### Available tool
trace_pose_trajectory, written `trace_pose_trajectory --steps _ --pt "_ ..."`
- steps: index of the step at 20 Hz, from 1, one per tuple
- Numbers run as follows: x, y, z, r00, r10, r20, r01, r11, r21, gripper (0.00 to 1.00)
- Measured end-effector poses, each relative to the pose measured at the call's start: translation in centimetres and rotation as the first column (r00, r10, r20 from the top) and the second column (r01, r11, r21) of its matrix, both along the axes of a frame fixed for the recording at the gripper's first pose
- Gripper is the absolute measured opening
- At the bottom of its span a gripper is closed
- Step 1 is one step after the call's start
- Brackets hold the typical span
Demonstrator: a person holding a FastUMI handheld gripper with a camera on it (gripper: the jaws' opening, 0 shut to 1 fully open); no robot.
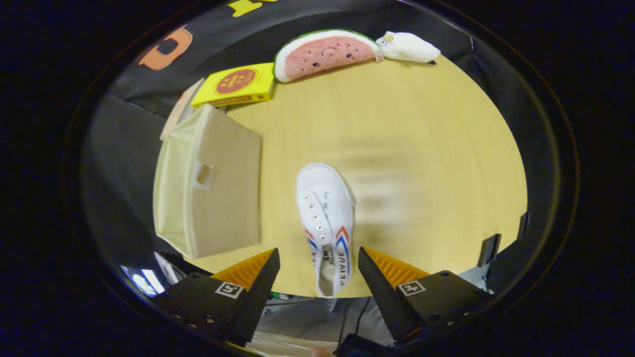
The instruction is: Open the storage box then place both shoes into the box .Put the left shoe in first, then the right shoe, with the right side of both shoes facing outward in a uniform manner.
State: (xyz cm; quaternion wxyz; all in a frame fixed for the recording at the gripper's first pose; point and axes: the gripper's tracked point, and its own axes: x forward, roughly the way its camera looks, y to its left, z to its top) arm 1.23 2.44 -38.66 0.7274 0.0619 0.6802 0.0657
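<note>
Though claw (318,277) agape, shoe (326,223) between; box (213,183) beside

A wide stretch of bare desk (421,148) lies open right of the white shoe (326,218), up to the far edge. The storage box (213,188) blocks the left edge. A yellow carton (235,85), watermelon plush (322,53) and white plush (408,47) line the far edge. The gripper (317,270) hangs spread wide, the shoe's heel between its fingers, untouched.

Single fisheye view, mounted on the gripper (319,270), held high above the table (421,148), aimed steeply down along the spread fingers.
</note>
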Motion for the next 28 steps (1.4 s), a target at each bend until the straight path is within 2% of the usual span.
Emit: trace_pose_trajectory --steps 4,9,12,14,15,16,18,20,21,24,28 --pt "-1.0 -1.9 -4.5 0.998 0.067 -0.01 -0.068 0.987 -0.143 0.96" --pt "-0.1 -1.3 -7.8 0.998 0.056 -0.019 -0.059 0.981 -0.183 0.86" --pt "-0.2 0.3 -8.2 0.998 0.027 -0.06 -0.034 0.993 -0.112 0.55" --pt "0.0 0.3 -8.7 0.995 0.091 -0.043 -0.096 0.987 -0.127 0.34" --pt "0.2 0.1 -8.0 0.995 0.09 -0.039 -0.094 0.986 -0.136 0.34" --pt "0.3 0.1 -8.2 0.998 0.044 -0.041 -0.049 0.99 -0.133 0.23" --pt "-0.2 -0.1 -8.5 0.999 0.013 -0.034 -0.015 0.998 -0.062 0.0" --pt "-0.4 0.1 -8.1 0.999 -0.034 -0.01 0.034 0.998 0.049 0.0" --pt "-0.4 0.3 -7.7 0.997 -0.081 -0.015 0.082 0.993 0.088 0.0" --pt "-0.4 1.6 -6.5 0.982 -0.177 -0.06 0.186 0.959 0.214 0.0" --pt "1.1 1.4 -5.0 0.979 -0.202 0.019 0.186 0.931 0.313 0.0"
